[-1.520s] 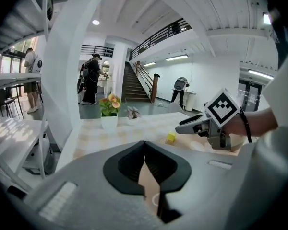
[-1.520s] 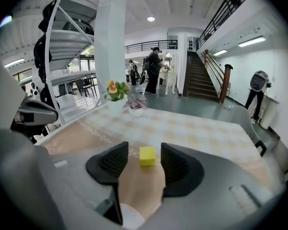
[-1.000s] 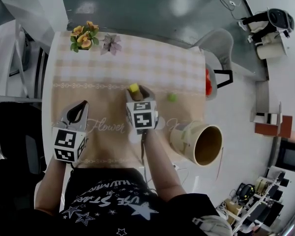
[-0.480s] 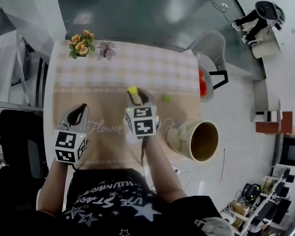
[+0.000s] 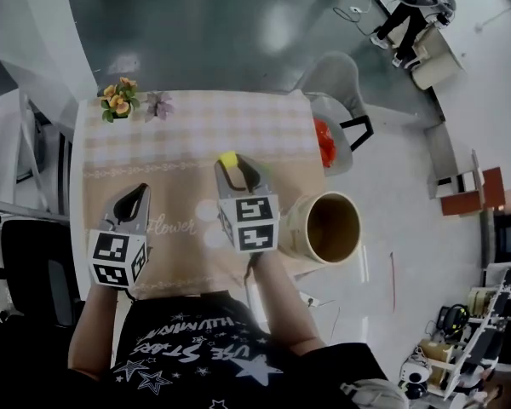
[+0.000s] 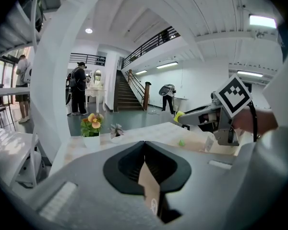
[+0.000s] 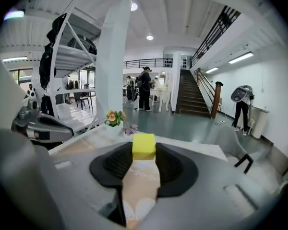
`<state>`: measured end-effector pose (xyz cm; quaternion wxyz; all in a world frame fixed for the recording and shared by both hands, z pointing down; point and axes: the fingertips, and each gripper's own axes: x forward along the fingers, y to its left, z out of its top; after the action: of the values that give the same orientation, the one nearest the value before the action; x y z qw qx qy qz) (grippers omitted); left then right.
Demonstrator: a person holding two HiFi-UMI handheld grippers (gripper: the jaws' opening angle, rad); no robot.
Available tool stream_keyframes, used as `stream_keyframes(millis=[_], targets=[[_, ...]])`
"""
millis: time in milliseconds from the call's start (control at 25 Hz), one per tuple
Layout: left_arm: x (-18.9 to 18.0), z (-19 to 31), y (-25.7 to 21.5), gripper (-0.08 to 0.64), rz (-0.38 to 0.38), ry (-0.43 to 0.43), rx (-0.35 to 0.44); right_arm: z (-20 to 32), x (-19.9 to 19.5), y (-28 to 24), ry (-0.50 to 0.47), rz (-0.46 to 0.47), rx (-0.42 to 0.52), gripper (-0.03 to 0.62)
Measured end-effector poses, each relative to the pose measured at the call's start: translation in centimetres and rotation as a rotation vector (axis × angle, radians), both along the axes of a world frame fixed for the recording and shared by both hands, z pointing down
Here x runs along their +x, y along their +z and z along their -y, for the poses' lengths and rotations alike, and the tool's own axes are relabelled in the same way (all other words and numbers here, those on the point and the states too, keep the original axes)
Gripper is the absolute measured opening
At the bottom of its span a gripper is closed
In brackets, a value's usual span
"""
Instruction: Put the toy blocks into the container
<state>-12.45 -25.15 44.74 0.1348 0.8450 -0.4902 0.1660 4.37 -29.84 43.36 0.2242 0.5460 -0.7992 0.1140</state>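
The left gripper [image 5: 140,192] hovers over the near left part of the table [image 5: 187,135]. In the left gripper view its jaws meet at the tips with nothing between them. To its right, the right gripper [image 5: 232,167] is held a little farther out over the cloth. Its jaws are clamped on the yellow block [image 5: 229,158], which sits at their tips, pressed on both sides and lifted clear of the table. Just right of that gripper's marker cube is the container [image 5: 291,228], a tan tub at the table's right edge with its dark open mouth showing. Whether it stands upright or is tipped I cannot tell. The block is apart from it, ahead and to its left. In the left gripper view a small green block [image 6: 181,142] lies on the cloth below the right gripper. At the far left corner stand orange flowers [image 5: 115,100] with a small pale plant [image 5: 157,105] beside them. Beyond the far right corner is a white chair [image 5: 336,79] on the grey floor.
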Motion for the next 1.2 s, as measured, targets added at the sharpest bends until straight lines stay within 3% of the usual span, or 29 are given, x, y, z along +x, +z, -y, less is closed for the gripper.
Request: stream_keyframes(millis=[360, 680, 1200], targets=[[5.0, -0.5, -3.4, 0.009, -0.014, 0.077, 0.07, -3.3, 4.2, -5.0, 0.063, 0.031, 0.085, 0.149], [12.2, -1.4, -4.9, 0.009, -0.031, 0.207, 0.1, -6.9, 10.5, -8.0, 0.171, 0.028, 0.148, 0.149], [23.9, -4.9, -5.8, 0.009, -0.054, 0.416, 0.106, -14.3, 22.2, -7.5, 0.399, -0.021, 0.114, 0.149]])
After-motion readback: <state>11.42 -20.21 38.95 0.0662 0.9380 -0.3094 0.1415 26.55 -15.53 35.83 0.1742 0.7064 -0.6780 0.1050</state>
